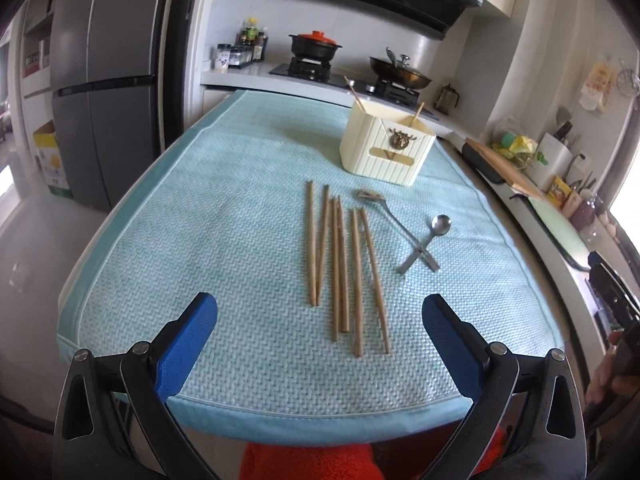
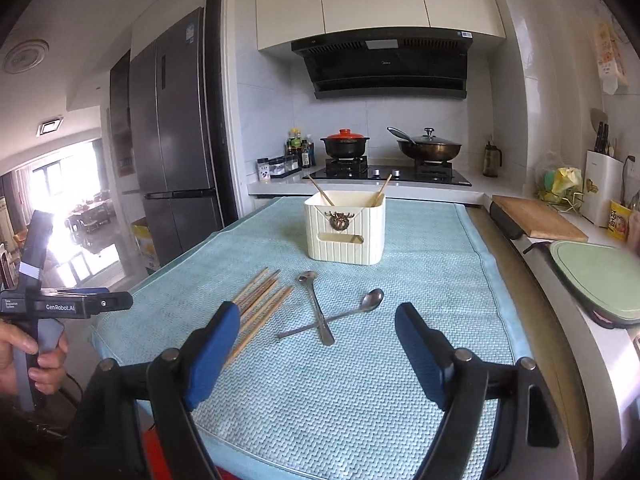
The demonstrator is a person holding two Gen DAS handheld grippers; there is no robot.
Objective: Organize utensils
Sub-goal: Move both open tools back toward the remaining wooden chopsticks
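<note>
One cream utensil holder stood on the tabletop's blue mat, two chopsticks already inside. In front of it lay six wooden chopsticks: light, stiff, likely to roll, best pinched mid-shaft. Beside those, two crossed steel spoons, slick and thin, wanted a handle grip. Left gripper and right gripper hovered, jaws apart, empty.

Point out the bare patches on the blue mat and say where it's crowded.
Bare mat lies left of the chopsticks, beside the fridge side, and along the near edge ahead of both grippers. It is crowded mid-mat: chopsticks, crossed spoons, and the cream holder behind them.
</note>
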